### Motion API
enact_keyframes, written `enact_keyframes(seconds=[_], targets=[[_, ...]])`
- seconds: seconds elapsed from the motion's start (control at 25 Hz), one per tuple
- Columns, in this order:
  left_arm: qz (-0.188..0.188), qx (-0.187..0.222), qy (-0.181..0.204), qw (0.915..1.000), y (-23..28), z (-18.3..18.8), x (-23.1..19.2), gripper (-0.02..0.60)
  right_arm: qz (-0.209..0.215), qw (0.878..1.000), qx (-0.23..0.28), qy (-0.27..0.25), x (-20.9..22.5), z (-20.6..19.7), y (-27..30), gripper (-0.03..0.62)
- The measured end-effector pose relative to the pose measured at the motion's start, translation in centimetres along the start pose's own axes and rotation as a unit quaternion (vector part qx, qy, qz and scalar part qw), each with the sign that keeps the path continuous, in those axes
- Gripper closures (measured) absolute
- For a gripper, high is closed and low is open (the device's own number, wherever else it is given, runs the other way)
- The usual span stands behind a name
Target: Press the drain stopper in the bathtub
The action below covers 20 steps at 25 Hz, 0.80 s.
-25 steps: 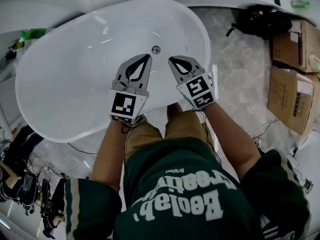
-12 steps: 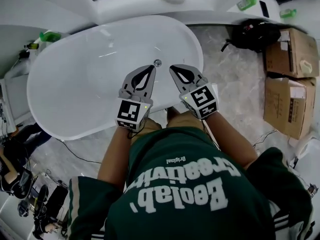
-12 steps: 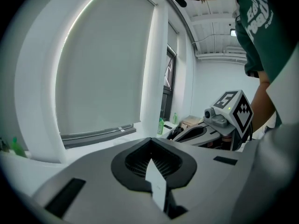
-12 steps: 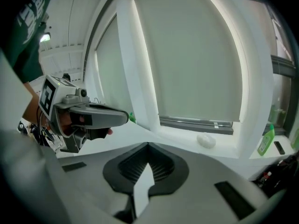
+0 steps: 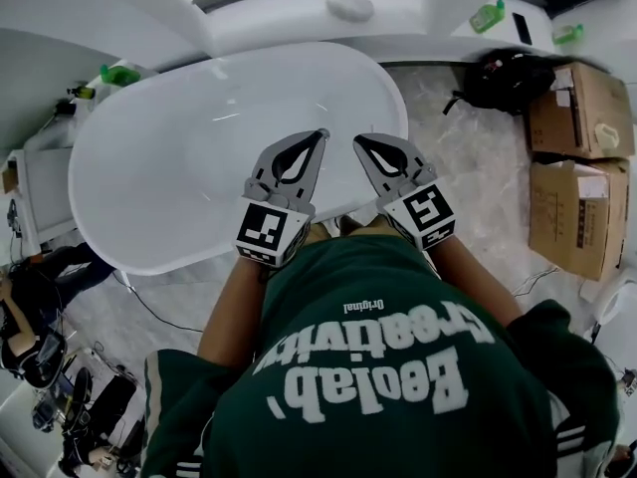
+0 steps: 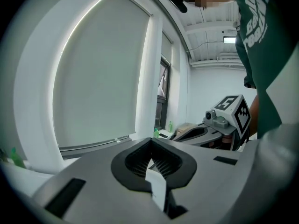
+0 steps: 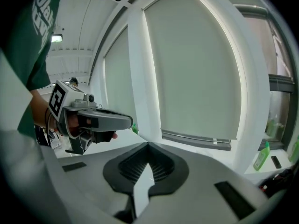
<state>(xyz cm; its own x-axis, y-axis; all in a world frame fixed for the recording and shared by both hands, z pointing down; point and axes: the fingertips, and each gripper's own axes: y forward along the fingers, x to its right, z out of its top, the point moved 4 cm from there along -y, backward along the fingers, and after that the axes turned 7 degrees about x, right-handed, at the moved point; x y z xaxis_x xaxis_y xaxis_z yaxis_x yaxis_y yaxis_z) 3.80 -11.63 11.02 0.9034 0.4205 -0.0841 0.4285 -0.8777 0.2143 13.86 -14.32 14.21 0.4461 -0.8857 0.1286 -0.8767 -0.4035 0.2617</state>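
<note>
The bathtub (image 5: 169,167) is glossy white, and the floor (image 5: 468,187) right of it is pale veined grey. The left gripper (image 5: 320,134) and right gripper (image 5: 359,140) are grey, edged inside with black, with black-and-white square-marker cubes. The person's shirt (image 5: 378,366) is dark green with white lettering; the far-right boxes (image 5: 582,98) are brown.

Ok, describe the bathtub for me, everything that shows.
The bathtub is a white, glossy, oval freestanding tub, looking like acrylic or enamel, empty as far as shows. It stands on a pale marbled floor beside a white ledge. The left hand-held gripper and right hand-held gripper, both shut, hang over its near right part; whether either touches it cannot be told. Its drain stopper is not visible.
</note>
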Motion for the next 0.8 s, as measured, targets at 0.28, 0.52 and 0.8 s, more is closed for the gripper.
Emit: enact_keyframes(seconds=[0.28,0.52,0.8], targets=[[0.018,0.042,0.023,0.9987,-2.6,4.0,-0.3,0.575,0.017,0.998,0.054,-0.005,-1.1,4.0,-1.0,0.583],[0.025,0.048,0.037,0.9978,-3.0,4.8,-0.5,0.575,0.027,0.997,0.067,-0.02,-1.6,4.7,-0.6,0.583],[0.029,0.054,0.05,0.9969,-3.4,5.5,-1.0,0.575,0.041,0.996,0.084,0.011,-1.7,5.4,0.7,0.584]])
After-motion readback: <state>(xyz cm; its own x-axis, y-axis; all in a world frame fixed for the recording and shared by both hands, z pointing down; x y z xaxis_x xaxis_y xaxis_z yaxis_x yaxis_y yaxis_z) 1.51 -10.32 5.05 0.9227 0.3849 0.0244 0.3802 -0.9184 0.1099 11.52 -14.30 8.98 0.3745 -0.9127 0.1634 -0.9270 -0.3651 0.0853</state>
